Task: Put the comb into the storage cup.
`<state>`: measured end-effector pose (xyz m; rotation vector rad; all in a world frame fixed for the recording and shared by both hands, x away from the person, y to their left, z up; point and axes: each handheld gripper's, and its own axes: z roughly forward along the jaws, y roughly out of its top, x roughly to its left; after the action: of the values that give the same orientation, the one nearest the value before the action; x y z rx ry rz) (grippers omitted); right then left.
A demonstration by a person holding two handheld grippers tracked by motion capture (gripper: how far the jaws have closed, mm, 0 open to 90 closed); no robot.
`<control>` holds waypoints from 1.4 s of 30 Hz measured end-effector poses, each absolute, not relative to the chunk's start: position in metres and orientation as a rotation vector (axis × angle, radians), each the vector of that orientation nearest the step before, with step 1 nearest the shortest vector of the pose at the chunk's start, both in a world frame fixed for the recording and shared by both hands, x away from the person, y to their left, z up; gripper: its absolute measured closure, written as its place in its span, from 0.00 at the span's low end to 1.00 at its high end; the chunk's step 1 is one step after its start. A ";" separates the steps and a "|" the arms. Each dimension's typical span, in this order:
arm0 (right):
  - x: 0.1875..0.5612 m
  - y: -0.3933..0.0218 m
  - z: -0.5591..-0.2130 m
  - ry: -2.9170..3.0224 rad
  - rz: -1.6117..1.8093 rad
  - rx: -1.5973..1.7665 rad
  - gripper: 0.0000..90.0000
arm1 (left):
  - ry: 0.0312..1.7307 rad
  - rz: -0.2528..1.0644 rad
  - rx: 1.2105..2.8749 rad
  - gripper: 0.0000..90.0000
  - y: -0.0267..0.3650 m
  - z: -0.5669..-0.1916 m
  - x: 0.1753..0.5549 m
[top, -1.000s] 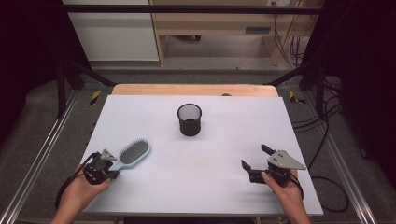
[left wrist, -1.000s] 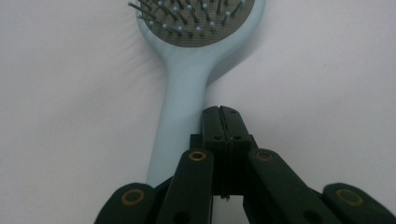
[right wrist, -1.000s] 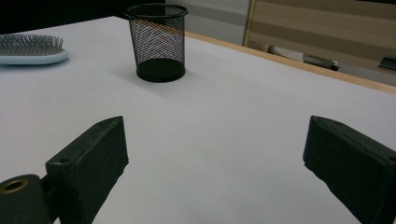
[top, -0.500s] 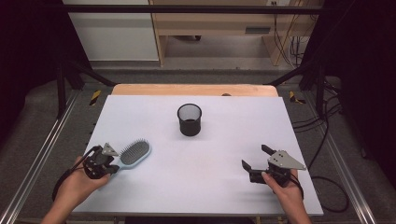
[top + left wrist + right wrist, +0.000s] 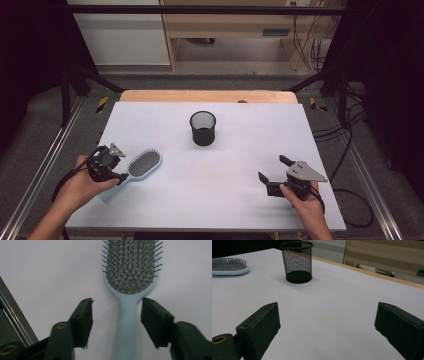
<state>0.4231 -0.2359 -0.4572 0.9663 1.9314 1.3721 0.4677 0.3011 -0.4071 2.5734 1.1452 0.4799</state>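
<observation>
A light blue hairbrush (image 5: 142, 164) lies bristles up on the white table (image 5: 235, 165), at its left. My left gripper (image 5: 121, 169) is open over the handle, and its jaws have just been opening. In the left gripper view the handle (image 5: 126, 325) runs between the jaws of my left gripper (image 5: 117, 300), with a gap on each side. My right gripper (image 5: 271, 167) stands open at the table's right, nothing between its jaws. The right gripper view looks past my right gripper (image 5: 328, 307) at the brush head (image 5: 228, 266).
A black mesh cup (image 5: 203, 128) stands upright at the table's middle back, also in the right gripper view as the mesh cup (image 5: 297, 262). A wooden strip (image 5: 207, 96) edges the far side. Metal rails (image 5: 45, 165) run along the left side.
My left gripper has lifted slightly over the brush handle. The brush, the cup and the right gripper have stayed where they were.
</observation>
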 end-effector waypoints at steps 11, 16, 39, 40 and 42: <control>0.423 -0.235 -0.458 1.943 1.364 0.961 0.07 | 1.201 0.383 2.531 0.07 0.307 -0.418 0.472; 0.423 -0.234 -0.459 1.946 1.360 0.960 0.07 | 1.209 0.345 2.523 0.08 0.310 -0.425 0.473; 0.423 -0.233 -0.459 1.957 1.350 0.954 0.07 | 1.192 0.220 2.579 0.56 0.304 -0.438 0.480; 0.423 -0.233 -0.459 1.957 1.350 0.953 0.07 | 1.188 0.215 2.579 0.58 0.304 -0.439 0.480; 0.423 -0.233 -0.459 1.957 1.350 0.953 0.07 | 1.186 0.212 2.579 0.60 0.304 -0.439 0.480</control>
<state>0.4232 -0.2330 -0.4590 0.9528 1.9572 1.3498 0.4804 0.3042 -0.4393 2.5787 1.1861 0.2117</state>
